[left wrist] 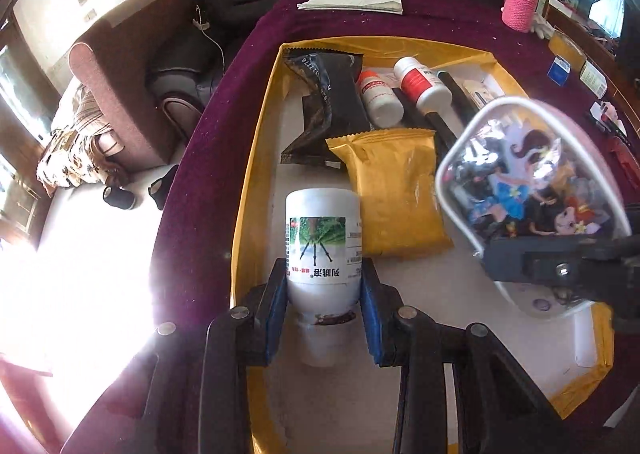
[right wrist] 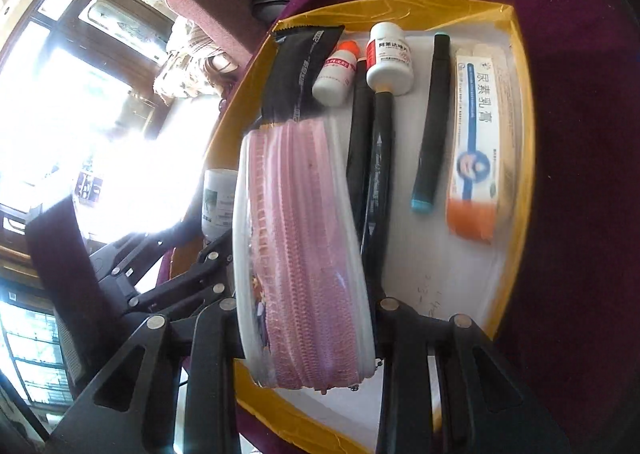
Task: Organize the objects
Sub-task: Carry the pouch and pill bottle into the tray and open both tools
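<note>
My left gripper (left wrist: 324, 294) is shut on a white bottle (left wrist: 323, 238) with a green picture label, held over the near left part of a yellow-rimmed tray (left wrist: 256, 158). My right gripper (right wrist: 306, 338) is shut on a clear pouch (right wrist: 300, 254) with a pink zipper; in the left wrist view the pouch (left wrist: 528, 182) shows cartoon figures and hangs above the tray's right side. In the tray lie a black packet (left wrist: 324, 106), a yellow packet (left wrist: 392, 190), two small white bottles (left wrist: 380, 94), black markers (right wrist: 434, 110) and an ointment box (right wrist: 476, 142).
The tray sits on a purple-covered table (left wrist: 208, 174). A pink knitted bottle (left wrist: 520, 2) and folded paper (left wrist: 352, 2) stand at the far edge, small boxes (left wrist: 560, 70) at the right. A brown armchair (left wrist: 128, 86) and bright floor lie to the left.
</note>
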